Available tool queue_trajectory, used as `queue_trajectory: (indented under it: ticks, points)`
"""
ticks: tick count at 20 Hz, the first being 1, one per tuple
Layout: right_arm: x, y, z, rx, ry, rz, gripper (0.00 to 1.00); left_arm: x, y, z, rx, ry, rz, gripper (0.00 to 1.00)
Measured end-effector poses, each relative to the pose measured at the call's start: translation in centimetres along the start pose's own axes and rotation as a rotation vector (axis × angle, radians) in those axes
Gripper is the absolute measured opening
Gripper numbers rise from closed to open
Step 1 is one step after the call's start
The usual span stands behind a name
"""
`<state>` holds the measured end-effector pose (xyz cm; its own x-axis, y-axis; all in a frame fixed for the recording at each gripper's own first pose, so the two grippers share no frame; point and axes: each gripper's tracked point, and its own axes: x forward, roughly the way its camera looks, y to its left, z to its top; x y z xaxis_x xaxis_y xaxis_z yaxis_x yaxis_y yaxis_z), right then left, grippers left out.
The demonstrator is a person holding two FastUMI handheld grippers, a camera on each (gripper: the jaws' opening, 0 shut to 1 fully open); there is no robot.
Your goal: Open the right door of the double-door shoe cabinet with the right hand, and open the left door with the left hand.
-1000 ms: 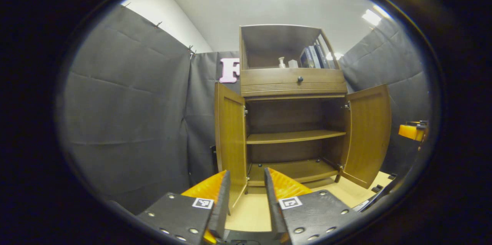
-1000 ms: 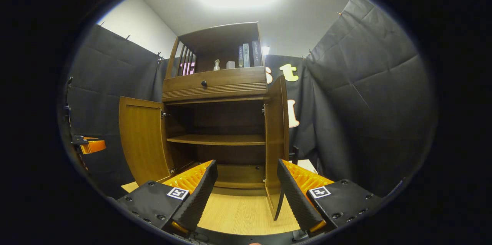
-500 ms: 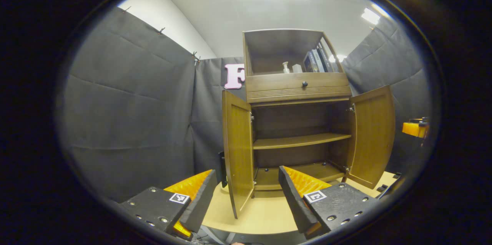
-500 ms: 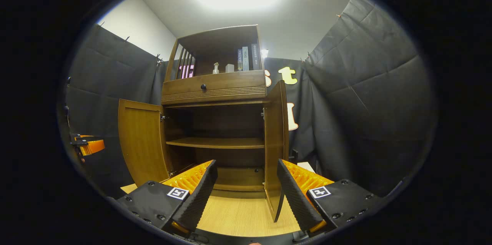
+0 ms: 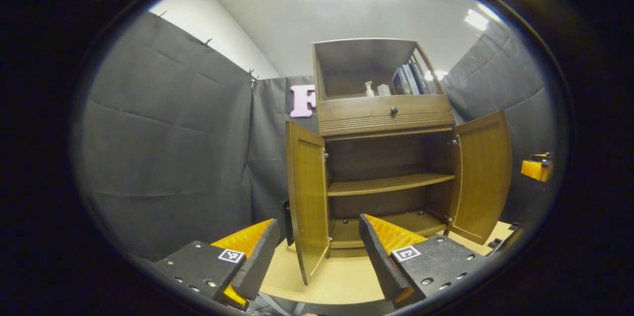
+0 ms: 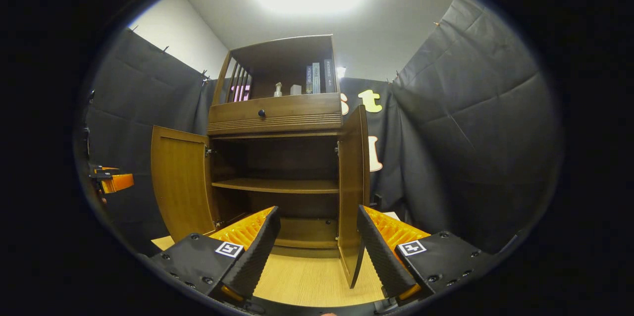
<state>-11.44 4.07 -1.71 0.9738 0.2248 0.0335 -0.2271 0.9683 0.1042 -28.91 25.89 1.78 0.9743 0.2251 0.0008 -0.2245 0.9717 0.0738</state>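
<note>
Both doors of the shoe cabinet swung out, shelves exposed.
Left door is framed between the wide-spread left gripper fingers; right door sits similarly inside the spread right gripper, probably untouched.

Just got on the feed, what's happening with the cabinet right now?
A person holds a gripper in each hand in front of the shoe cabinet. Both doors are swung open: the left door and the right door. The left gripper and right gripper are open, gripping nothing, a little back from the doors. The inner shelves look bare.
</note>
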Motion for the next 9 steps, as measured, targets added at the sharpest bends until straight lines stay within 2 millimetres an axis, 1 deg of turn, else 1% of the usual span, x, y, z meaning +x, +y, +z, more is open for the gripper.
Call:
queue_trajectory:
  ticks: [1, 2, 7, 9]
  points:
    - [0.07, -0.03, -0.04, 0.001, 0.002, 0.0, 0.98, 0.12, 0.05, 0.16, 0.0, -0.005, 0.003, 0.94]
    - [0.03, -0.12, 0.02, 0.001, 0.001, -0.001, 0.92, 0.15, -0.01, 0.2, -0.003, -0.007, 0.004, 0.94]
    - [-0.07, -0.21, 0.38, 0.001, -0.014, -0.002, 0.92, 0.39, -0.02, 0.23, -0.015, -0.013, 0.012, 0.94]
    - [0.06, -0.22, 0.54, 0.0, -0.018, -0.002, 0.92, 0.29, 0.06, 0.53, -0.021, -0.021, 0.015, 0.94]
